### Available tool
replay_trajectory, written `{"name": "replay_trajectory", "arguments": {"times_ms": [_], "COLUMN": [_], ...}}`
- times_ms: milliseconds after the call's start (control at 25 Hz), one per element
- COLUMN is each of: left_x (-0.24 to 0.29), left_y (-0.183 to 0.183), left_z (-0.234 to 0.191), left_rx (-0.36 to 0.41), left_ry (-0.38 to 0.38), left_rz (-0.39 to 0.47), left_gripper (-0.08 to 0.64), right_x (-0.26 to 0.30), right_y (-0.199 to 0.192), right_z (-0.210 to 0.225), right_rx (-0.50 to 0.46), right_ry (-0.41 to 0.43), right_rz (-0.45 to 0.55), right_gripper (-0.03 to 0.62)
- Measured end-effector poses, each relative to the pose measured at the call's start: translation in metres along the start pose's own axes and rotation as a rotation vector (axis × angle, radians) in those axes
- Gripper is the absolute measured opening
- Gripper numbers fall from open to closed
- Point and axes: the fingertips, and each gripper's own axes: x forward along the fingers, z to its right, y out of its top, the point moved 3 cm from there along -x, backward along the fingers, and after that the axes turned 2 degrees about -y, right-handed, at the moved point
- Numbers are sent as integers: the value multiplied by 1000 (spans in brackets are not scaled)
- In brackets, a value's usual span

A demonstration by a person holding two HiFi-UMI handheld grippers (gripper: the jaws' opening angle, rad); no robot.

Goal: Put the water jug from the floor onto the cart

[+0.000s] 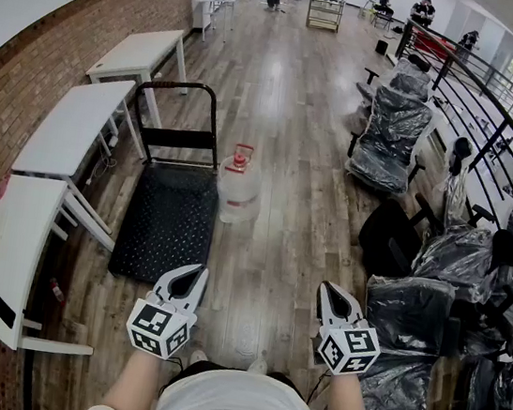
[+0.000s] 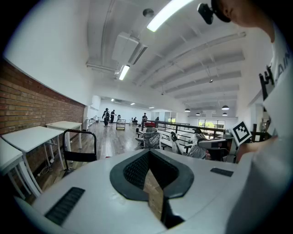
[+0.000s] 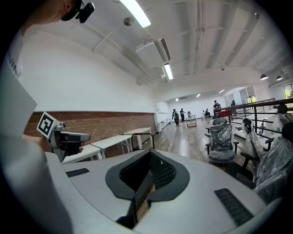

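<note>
jug on the floor, both claws empty

the water jug [image 1: 238, 187] with its red cap stands upright on the wooden floor [image 1: 279, 250], just beside the right edge of the black cart [image 1: 167, 225], whose handle rises at its far end. the person holds 2 claws out in front, well short of the jug. the left claw [image 1: 191, 278] and the right claw [image 1: 329, 295] are both pressed closed with nothing between them.
</note>
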Motion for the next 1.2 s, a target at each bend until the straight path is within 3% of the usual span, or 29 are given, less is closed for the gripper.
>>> {"name": "replay_trajectory", "arguments": {"times_ms": [160, 320, 680, 920, 1200], "left_x": [18, 23, 52, 101, 156], "left_y": [-1, -2, -11, -3, 9], "left_z": [21, 27, 8, -28, -106], "left_rx": [16, 28, -26, -46, -65], "left_ry": [22, 40, 53, 28, 53], "left_rz": [14, -7, -20, 1, 9], "left_gripper": [0, 0, 0, 0, 0], "right_x": [-3, 1, 26, 60, 159], "right_y": [-7, -17, -15, -1, 22], "right_z": [27, 36, 44, 65, 67], "right_rx": [-85, -46, -56, -85, -112], "right_ry": [12, 38, 95, 55, 83], "right_rz": [-6, -20, -19, -42, -72], "right_gripper": [5, 5, 5, 5, 5]}}
